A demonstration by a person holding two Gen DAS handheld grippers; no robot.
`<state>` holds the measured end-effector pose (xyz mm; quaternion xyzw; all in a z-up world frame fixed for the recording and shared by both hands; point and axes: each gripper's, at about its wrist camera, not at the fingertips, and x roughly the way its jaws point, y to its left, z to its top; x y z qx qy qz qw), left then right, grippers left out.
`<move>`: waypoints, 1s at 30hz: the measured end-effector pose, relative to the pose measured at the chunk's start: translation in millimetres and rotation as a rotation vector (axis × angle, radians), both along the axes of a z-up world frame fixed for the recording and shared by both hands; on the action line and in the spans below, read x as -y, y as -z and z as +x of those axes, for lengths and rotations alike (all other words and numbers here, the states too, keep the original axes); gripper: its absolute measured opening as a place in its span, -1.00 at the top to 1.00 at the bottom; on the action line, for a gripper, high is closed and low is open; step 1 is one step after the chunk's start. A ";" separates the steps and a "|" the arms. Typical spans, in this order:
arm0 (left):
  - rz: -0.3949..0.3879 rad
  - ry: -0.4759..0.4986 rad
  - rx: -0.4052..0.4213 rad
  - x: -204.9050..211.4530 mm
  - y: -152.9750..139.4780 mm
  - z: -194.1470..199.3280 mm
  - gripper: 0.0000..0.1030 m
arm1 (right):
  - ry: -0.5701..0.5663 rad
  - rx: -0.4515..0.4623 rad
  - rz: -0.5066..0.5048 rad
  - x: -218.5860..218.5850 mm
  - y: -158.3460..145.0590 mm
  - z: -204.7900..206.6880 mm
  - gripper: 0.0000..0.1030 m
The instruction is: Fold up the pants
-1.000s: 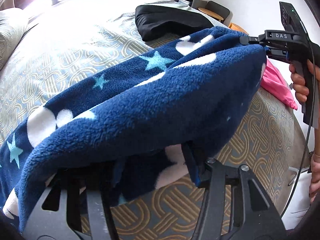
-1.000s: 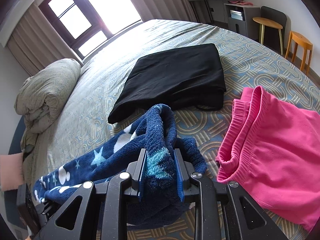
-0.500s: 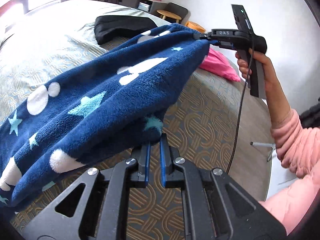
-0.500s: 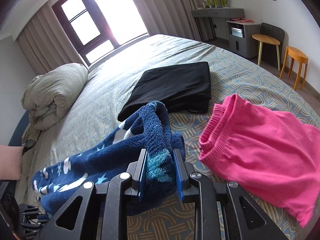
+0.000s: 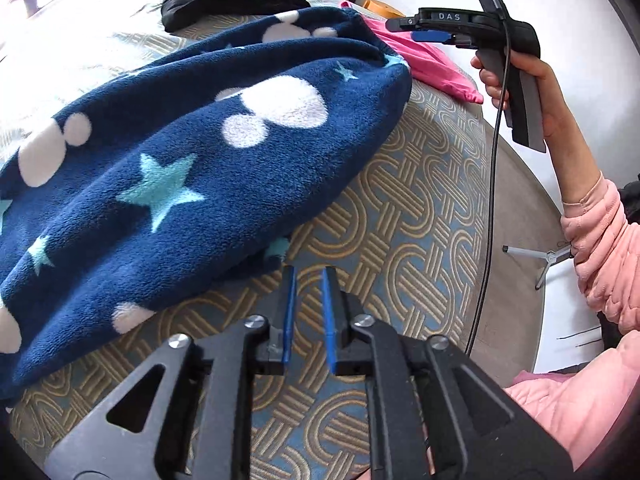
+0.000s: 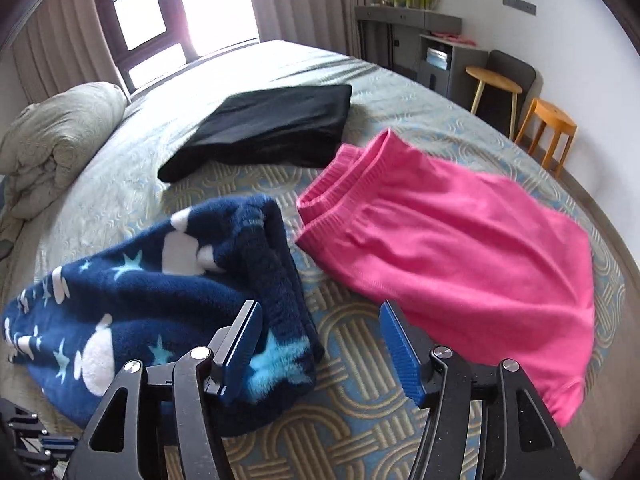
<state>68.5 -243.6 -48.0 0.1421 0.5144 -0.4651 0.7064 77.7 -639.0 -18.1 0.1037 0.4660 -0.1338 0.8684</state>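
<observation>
The navy fleece pants (image 5: 180,168) with white shapes and teal stars lie folded lengthwise on the patterned bedspread (image 5: 400,232). They also show in the right wrist view (image 6: 168,280). My left gripper (image 5: 307,276) is just off their near edge, jaws a little apart and empty. My right gripper (image 6: 320,316) is wide open and empty above the waistband end, its left finger over the fleece. It also shows from the side in the left wrist view (image 5: 424,30).
Pink pants (image 6: 460,240) lie to the right of the navy ones. A folded black garment (image 6: 264,128) lies further back. A rolled duvet (image 6: 52,136) sits at the far left. Stools (image 6: 544,128) and a cabinet stand beyond the bed. The bed edge (image 5: 516,200) runs to my right.
Both grippers have let go of the navy pants, which dropped flat onto the bed. The right gripper opened wide and lifted back. The left gripper drew back off the hem.
</observation>
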 end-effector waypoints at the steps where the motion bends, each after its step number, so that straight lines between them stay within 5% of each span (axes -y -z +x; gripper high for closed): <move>1: -0.002 -0.018 0.000 -2.6 -0.4 2.0 0.37 | -0.008 0.024 0.003 0.1 -6.5 4.3 -0.37; 4: -0.009 -0.073 0.006 -11.8 -1.4 5.0 0.32 | -0.067 0.037 0.038 -1.3 -10.3 30.8 -0.67; 6: -0.014 -0.112 -0.006 -19.2 -1.2 9.9 0.32 | -0.110 -0.030 0.085 -4.6 6.5 57.3 -0.66; 7: -0.014 -0.132 -0.006 -24.7 -1.6 11.2 0.32 | -0.099 -0.070 0.100 -3.6 18.0 69.9 -0.44; 8: -0.011 -0.148 -0.006 -26.7 -3.1 15.1 0.32 | -0.080 -0.113 0.109 -3.3 30.1 80.3 0.62; 11: -0.003 -0.195 -0.004 -40.0 -5.0 20.9 0.32 | 0.006 -0.105 0.157 5.1 41.5 95.9 0.73; 14: -0.006 -0.251 -0.012 -56.3 -4.0 26.5 0.32 | 0.066 -0.029 0.190 21.4 33.7 104.3 0.68; 17: -0.026 -0.319 -0.010 -80.6 -7.5 31.8 0.31 | -0.002 -0.156 0.131 11.5 49.7 113.8 0.47; 19: -0.036 -0.377 -0.004 -103.3 -11.4 35.3 0.22 | -0.058 -0.153 0.021 -2.9 45.0 106.6 0.37; 25: -0.032 -0.626 0.042 -202.3 -17.9 46.1 0.11 | 0.043 -0.032 -0.150 -15.6 -13.4 65.5 -0.19; 30: -0.066 -0.916 0.034 -308.8 -8.7 47.6 0.02 | -0.051 0.078 -0.144 -65.6 -61.8 51.9 -0.25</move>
